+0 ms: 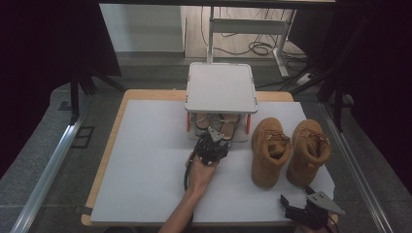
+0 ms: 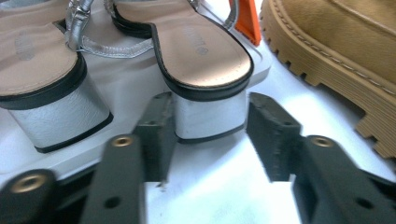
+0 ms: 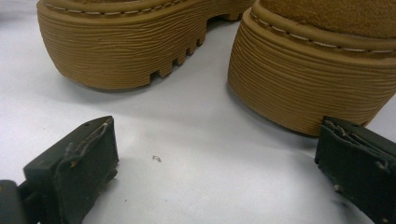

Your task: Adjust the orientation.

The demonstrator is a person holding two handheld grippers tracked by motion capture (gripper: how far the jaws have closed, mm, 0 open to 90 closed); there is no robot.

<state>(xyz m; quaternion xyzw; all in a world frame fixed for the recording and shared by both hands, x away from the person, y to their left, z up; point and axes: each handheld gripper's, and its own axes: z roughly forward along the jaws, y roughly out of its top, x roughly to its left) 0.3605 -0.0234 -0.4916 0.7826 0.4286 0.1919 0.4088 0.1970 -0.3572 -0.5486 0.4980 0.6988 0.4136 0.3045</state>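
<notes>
A pair of sandals with silver block heels lies on the lower shelf of a small white rack [image 1: 221, 87]. My left gripper [image 1: 214, 134] reaches to that shelf's front edge. In the left gripper view it [image 2: 210, 137] stands open around the heel of the right-hand sandal [image 2: 208, 114]; the left jaw is close against the heel, the right jaw a little apart. The other sandal [image 2: 44, 88] lies to the left. My right gripper [image 1: 296, 195] rests open near the table's front right, and its own view [image 3: 215, 163] faces the heels of two tan boots [image 3: 126, 46].
The two tan boots [image 1: 269, 150] [image 1: 308, 150] stand upright right of the rack, toes toward it. One boot's lugged sole [image 2: 327, 65] lies just right of my left gripper. A white sheet [image 1: 145, 170] covers the table. An orange rack post [image 2: 245, 21] stands behind the heel.
</notes>
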